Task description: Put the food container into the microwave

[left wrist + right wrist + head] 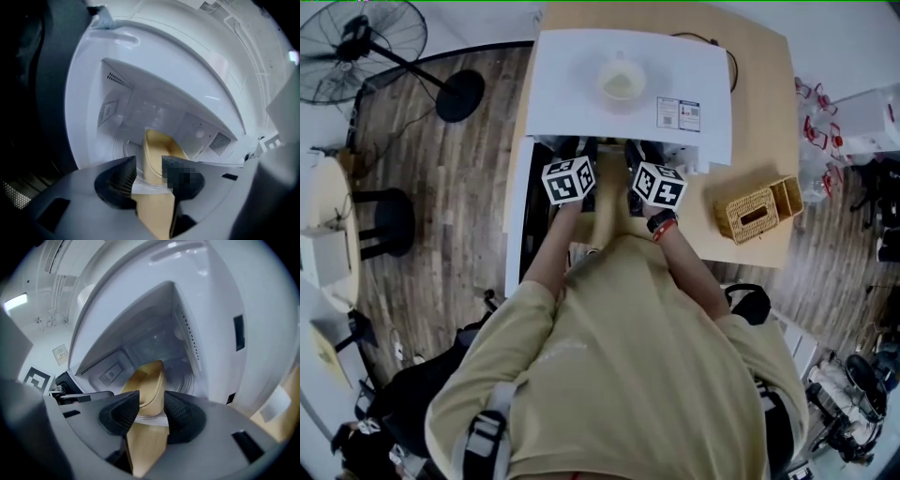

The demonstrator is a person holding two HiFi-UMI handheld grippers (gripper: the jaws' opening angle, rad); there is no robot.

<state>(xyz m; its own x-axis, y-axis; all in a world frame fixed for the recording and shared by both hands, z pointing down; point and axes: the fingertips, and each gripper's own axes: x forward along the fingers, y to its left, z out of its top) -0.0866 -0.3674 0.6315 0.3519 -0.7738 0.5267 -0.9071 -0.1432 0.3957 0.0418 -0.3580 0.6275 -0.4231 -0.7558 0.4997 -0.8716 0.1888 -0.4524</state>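
A tan food container (157, 154) is held between both grippers in front of the open white microwave (628, 94). My left gripper (149, 176) is shut on the container's left rim, and its far end reaches into the microwave's cavity (154, 117) above the turntable. My right gripper (151, 413) is shut on the right rim of the container (145, 385). From the head view, both marker cubes (569, 179) sit close together at the microwave's front, with the container (609, 202) partly showing between them.
The microwave stands on a wooden table (764, 112) with a cup (621, 80) on its top. A wicker box (757, 210) sits at the table's right. The microwave door (517, 225) hangs open to the left. A fan (370, 47) and stool (389, 220) stand on the floor.
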